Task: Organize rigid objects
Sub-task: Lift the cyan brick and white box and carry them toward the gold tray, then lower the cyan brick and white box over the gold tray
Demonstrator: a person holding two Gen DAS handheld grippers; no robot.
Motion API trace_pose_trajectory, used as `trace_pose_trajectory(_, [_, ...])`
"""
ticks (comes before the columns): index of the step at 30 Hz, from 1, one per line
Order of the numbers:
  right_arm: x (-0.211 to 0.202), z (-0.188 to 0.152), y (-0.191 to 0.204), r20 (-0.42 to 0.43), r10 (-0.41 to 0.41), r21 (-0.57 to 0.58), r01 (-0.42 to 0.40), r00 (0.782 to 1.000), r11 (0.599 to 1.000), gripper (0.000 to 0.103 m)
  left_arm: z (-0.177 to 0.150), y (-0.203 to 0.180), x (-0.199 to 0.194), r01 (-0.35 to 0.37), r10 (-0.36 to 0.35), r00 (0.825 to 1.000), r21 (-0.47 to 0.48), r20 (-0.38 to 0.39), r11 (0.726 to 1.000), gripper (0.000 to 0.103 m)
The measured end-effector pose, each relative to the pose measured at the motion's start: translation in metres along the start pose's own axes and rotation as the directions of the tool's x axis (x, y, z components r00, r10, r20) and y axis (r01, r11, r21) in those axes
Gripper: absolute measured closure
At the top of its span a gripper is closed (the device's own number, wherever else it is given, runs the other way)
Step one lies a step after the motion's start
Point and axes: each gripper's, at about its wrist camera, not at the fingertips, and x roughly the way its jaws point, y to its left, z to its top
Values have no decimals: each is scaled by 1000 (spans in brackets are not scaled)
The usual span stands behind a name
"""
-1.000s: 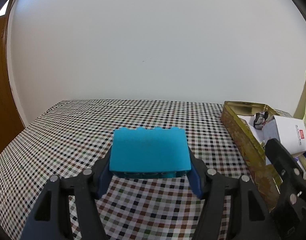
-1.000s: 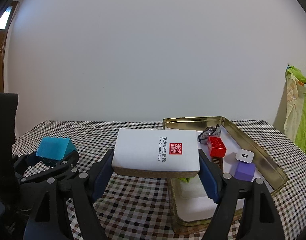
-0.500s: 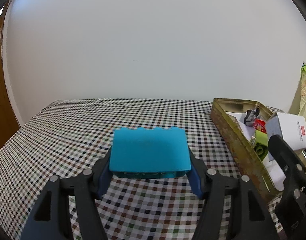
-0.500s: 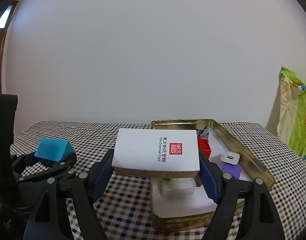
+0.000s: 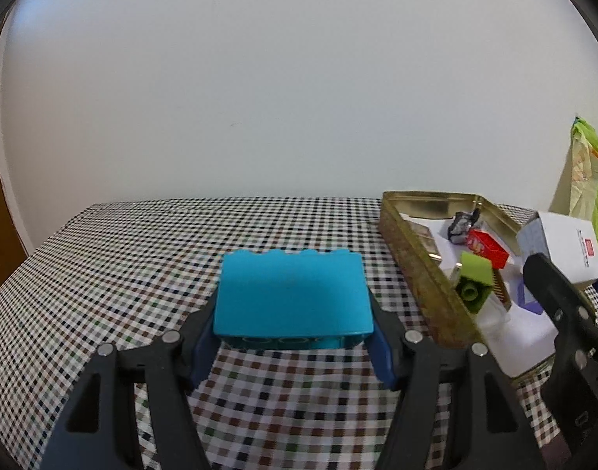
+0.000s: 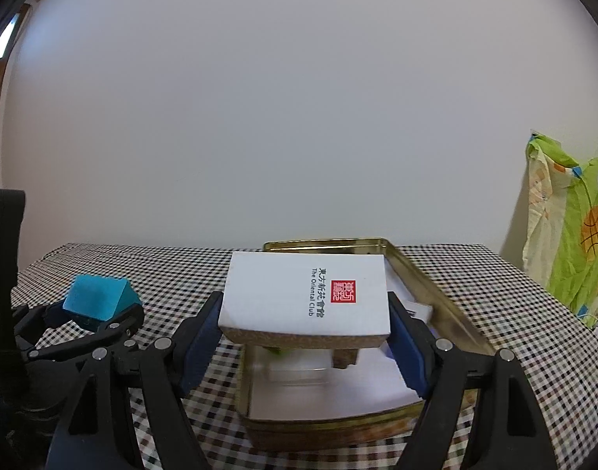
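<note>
Two tools are loaded, one in each of your hands, above a counter (image 5: 134, 258) spread with a small-checked cloth of black, white and brown. In the left wrist view the largest thing on it, a shallow rectangular gold metal tin (image 5: 420, 270) with a white lining, lies at about three o'clock from your left tool (image 5: 293, 323); in the right wrist view it sits straight ahead at twelve o'clock, partly hidden under what your right tool (image 6: 305, 333) carries. That right tool is clamped on a white rectangular cardboard box (image 6: 305, 297) with a red square seal and dark lettering, blue pads pressed to both its short sides, and the box hangs over the near half of the tin. Your left tool is clamped on a bright blue plastic building brick (image 5: 291, 297) with a row of studs along its far edge, held clear above the cloth, pads tight on each end. Inside the tin, seen from the left wrist, lie a red plastic brick (image 5: 489, 248) at one o'clock from a tilted lime-green plastic brick (image 5: 473, 282), and a small crumpled grey-and-black item (image 5: 461, 225) toward the far end. A green-and-yellow patterned bag (image 6: 573, 231) hangs at the right tool's two o'clock.
</note>
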Motion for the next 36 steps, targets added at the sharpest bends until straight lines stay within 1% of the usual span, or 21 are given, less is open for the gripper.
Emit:
trace_pose_trajectory(4, [0, 1, -9, 2, -16, 4, 16, 1000, 1000, 23, 1, -8, -2, 21, -21, 1000, 7, 9, 1000, 39])
trace_pose_trajectory(6, [-5, 1, -10, 10, -42, 2, 42, 999, 999, 23, 2, -12, -3, 30, -30, 999, 8, 12, 1000, 39])
trace_pose_trajectory(14, [-6, 1, -39, 8, -79, 38, 79, 997, 996, 23, 5, -27, -9, 68, -68, 997, 19, 33, 998, 39])
trace_pose_trajectory(24, [3, 4, -71, 6, -113, 54, 113, 994, 992, 23, 21, -56, -13, 121, -125, 990, 59, 66, 991, 39])
trace_pose_trajectory(29, [2, 7, -75, 17, -147, 30, 146, 989, 989, 23, 28, -73, -8, 158, -162, 985, 67, 58, 985, 39])
trace_pose_trajectory(32, [6, 10, -85, 13, -169, 20, 169, 986, 985, 23, 31, -84, -4, 176, -180, 982, 69, 55, 982, 39])
trace_pose_trajectory(36, [12, 12, -95, -10, -165, 47, 166, 986, 985, 23, 34, -98, 8, 191, -194, 980, 68, 38, 979, 39])
